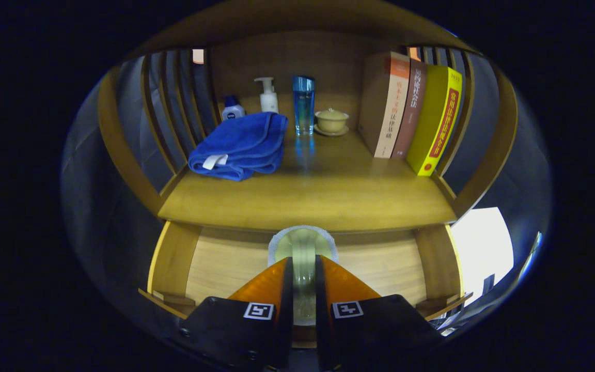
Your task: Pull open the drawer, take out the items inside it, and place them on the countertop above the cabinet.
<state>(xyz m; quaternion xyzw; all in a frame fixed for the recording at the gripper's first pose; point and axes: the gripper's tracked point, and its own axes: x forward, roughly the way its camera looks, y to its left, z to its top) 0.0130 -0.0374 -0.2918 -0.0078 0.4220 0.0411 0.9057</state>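
At lower centre, a pale, rigid, probably slippery object (303, 258) is pinched by the gripper (303, 281) above the open drawer (225, 263), below the bench (308, 199).

Wooden shelf unit (308, 196) with slatted sides (168, 113); beside its lower right, a bright white opening (483, 248)

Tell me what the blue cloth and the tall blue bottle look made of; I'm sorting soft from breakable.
Blue cloth: soft napped fabric, probably microfibre or terry; it lies in limp folds with a sewn tag. Tall blue bottle: clear, glossy, likely glass or hard plastic; it mirrors on the countertop. The gripper is shut on a translucent item.
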